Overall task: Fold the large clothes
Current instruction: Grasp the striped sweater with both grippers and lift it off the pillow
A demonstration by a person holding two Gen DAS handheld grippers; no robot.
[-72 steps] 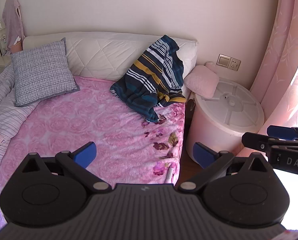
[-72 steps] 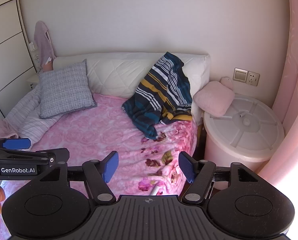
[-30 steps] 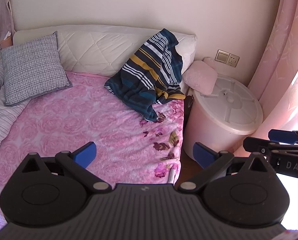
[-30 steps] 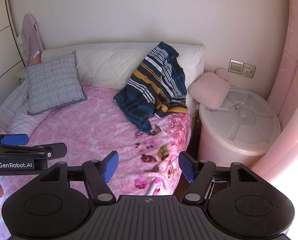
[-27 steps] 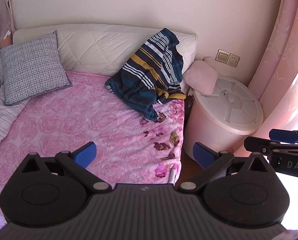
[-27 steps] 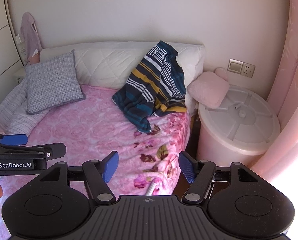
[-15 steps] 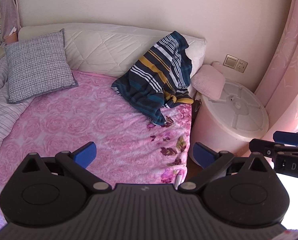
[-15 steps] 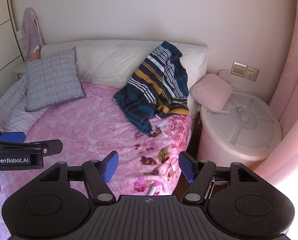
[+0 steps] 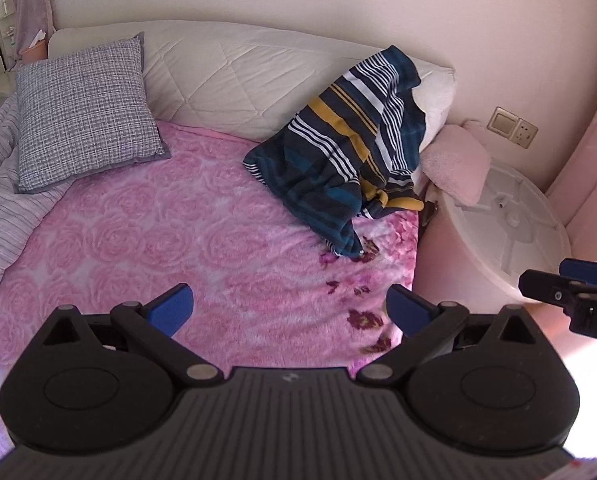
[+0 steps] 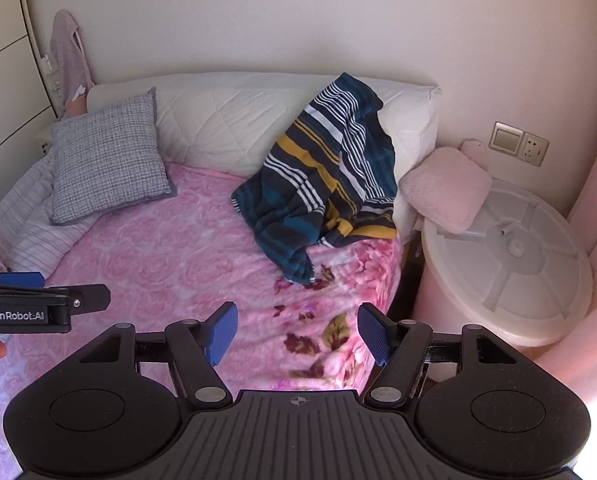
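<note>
A striped shirt (image 9: 346,152) lies crumpled against the white headboard (image 9: 226,76) at upper right of centre, on a pink rose-print blanket (image 9: 178,240). Left gripper (image 9: 288,308) and right gripper (image 10: 296,334) hover wide open, empty.

"genrobot.ai" on left hand-held gripper (image 10: 38,300); "d…" fragment on right hand-held gripper (image 9: 586,300), rest cut off.

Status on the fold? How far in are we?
Done: nothing. The striped garment lies crumpled, draped from the headboard cushion onto the pink blanket. In hand: nothing; left gripper and right gripper are open and empty, short of it. Left: grab, spread flat, fold.
</note>
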